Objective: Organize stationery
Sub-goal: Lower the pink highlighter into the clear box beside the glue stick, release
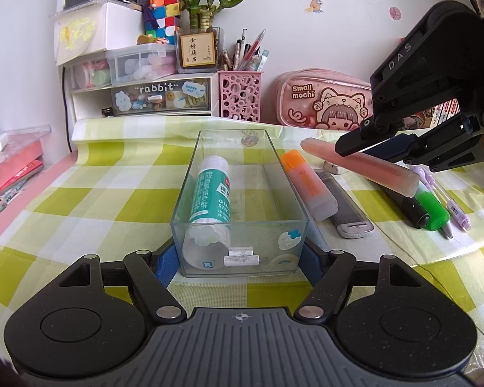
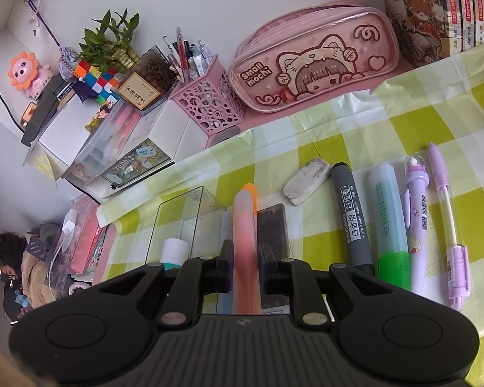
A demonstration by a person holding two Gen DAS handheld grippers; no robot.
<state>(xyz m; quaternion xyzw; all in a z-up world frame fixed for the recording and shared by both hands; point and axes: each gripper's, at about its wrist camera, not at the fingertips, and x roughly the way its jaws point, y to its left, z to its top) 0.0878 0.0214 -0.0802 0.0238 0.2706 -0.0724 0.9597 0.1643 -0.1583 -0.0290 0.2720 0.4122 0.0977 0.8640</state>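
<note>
The bench (image 2: pixel 355 135) wears a green-and-white checked cloth. Lying on it at right of the frame: a grubby eraser (image 2: pixel 303 182), grey whiteboard marker (image 2: pixel 353 216), green highlighter (image 2: pixel 391 222) and two purple pens (image 2: pixel 418 225). Lower left sits a clear tray (image 1: pixel 190 225), an orange highlighter (image 1: pixel 308 187) just beside it.

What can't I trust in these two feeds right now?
- Left wrist: left gripper pad contact, hidden behind the clear tray.
- Right wrist: pink highlighter rear end, covered by the right gripper.
- Right wrist: glue stick body, blocked by the gripper.
- Left wrist: eraser, mostly behind the highlighter.
</note>
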